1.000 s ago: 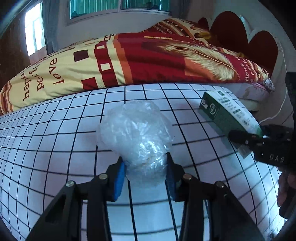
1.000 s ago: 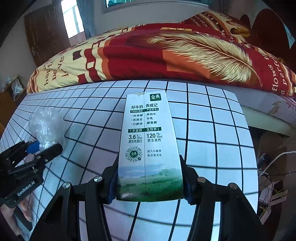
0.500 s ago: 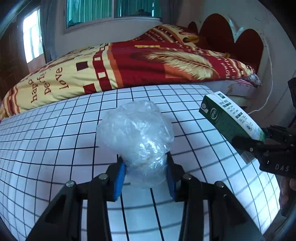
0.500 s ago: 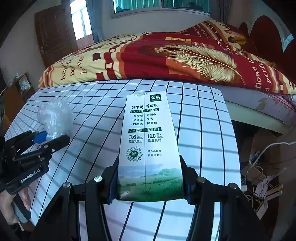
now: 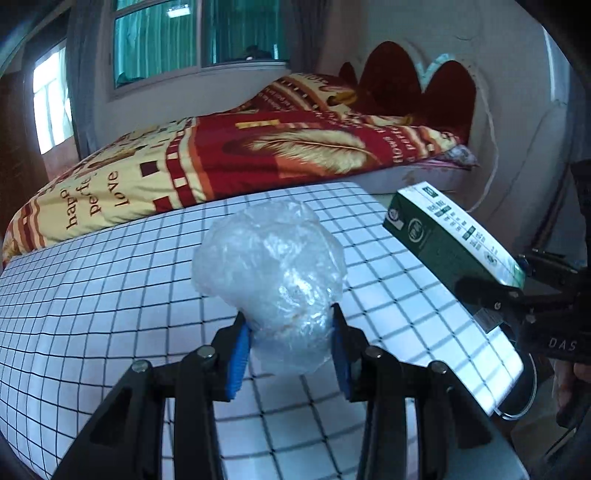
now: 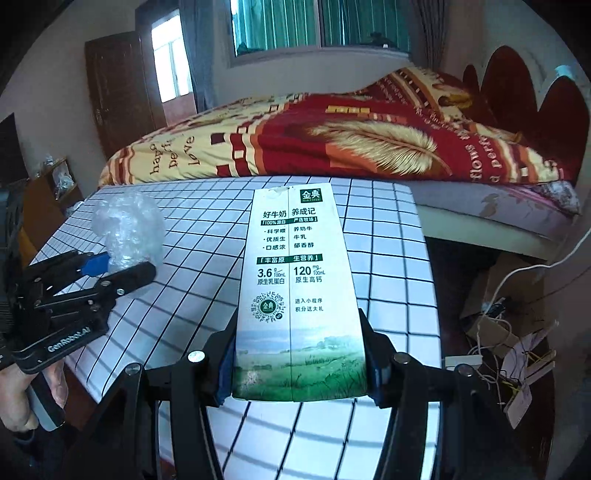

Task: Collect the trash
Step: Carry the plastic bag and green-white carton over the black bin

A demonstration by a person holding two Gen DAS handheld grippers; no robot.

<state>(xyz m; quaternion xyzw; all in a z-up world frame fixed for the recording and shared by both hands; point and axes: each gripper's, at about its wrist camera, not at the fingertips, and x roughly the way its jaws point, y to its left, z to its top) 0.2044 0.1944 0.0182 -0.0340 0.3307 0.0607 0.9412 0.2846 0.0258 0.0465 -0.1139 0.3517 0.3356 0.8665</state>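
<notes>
Left gripper: fingers closed on a crumpled clear plastic bag, blue pads pressing its lower end from both sides, the bulk of the bag puffing out above the fingertips. Bag is held up off the tabletop, a white surface with a black grid print. Right gripper: fingers clamped on a milk carton, white and green with Chinese print and a meadow picture at its near end; grip is on that near end, the carton pointing away from the camera and also clear of the tabletop. In the left wrist view the same carton shows at the right, tilted, dark green side facing the camera, with the right gripper under it past the tabletop's right corner. In the right wrist view the left gripper sits at the left with the bag between its fingers, over the left part of the tabletop; the hand holding it is partly visible at the lower left. The two grippers are well apart, side by side. Behind the tabletop: a bed with a red-and-yellow feather-print quilt, a window with green curtains. Cables lie in a tangle on the floor to the right of the tabletop.
</notes>
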